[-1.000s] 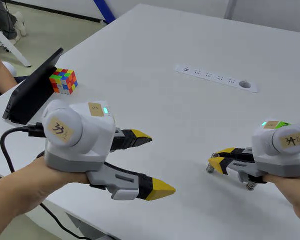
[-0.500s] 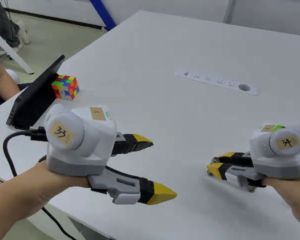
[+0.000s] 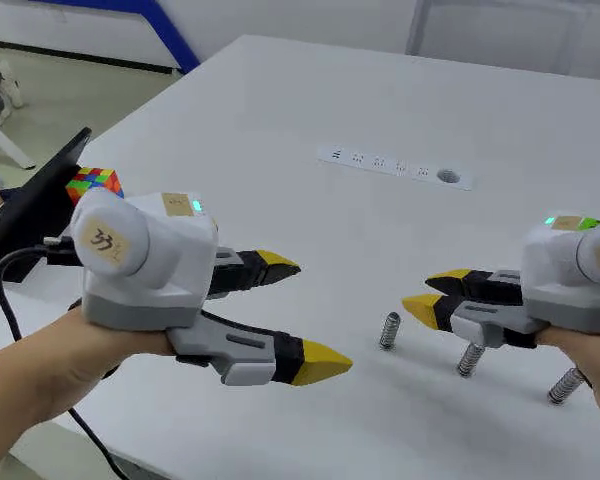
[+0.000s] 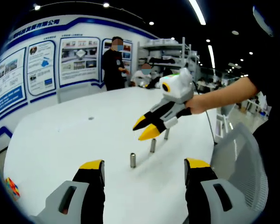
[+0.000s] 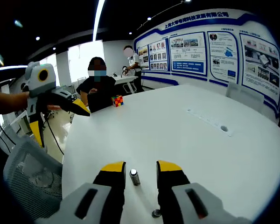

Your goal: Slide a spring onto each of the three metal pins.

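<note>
colour cube and power strip sit far from pins.

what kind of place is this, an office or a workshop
Probably a company lab's meeting or demo area rather than a workshop floor: a big white conference table with a recessed white power strip, blue-bordered information boards along the wall, and shelving racks further back.
</note>
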The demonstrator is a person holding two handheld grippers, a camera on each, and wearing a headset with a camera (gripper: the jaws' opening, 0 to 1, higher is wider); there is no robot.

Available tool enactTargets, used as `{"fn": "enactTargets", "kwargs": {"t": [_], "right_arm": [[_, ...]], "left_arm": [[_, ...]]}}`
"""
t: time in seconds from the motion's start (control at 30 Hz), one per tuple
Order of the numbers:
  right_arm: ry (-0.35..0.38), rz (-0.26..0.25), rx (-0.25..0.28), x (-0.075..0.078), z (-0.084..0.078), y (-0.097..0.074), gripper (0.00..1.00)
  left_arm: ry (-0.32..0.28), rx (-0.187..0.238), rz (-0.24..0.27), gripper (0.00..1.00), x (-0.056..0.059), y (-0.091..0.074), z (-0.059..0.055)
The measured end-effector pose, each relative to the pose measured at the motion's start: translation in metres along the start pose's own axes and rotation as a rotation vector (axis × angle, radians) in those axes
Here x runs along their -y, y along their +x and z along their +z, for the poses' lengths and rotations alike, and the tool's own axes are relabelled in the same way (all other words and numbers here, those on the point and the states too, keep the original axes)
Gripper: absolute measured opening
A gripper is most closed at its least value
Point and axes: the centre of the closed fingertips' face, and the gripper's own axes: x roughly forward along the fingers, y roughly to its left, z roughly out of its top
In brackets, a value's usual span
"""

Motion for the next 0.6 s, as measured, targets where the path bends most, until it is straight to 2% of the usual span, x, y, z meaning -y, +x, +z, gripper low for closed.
{"fn": "enactTargets", "kwargs": {"t": [0.07, 0.33, 0.43, 0.53, 0.6], "right_arm": [[-0.010, -0.017, 0.008, 0.006, 0.002, -0.016, 0.29], [-0.042, -0.095, 0.057, 0.039, -0.002, -0.100, 0.34], [-0.053, -0.109, 0.059, 0.045, -0.007, -0.123, 0.37], [-0.069, -0.122, 0.054, 0.048, -0.013, -0.142, 0.41], [-0.096, -0.121, 0.043, 0.047, -0.017, -0.153, 0.43]], "left_arm": [[0.000, 0.006, 0.003, 0.74, -0.001, 0.004, 0.003], [0.014, 0.009, 0.011, 0.82, 0.001, 0.019, 0.008], [0.023, -0.001, 0.008, 0.83, 0.002, 0.022, 0.007], [0.040, -0.034, 0.009, 0.86, 0.002, 0.022, 0.001], [0.064, -0.029, 0.035, 0.87, -0.003, 0.020, 0.003]]}}
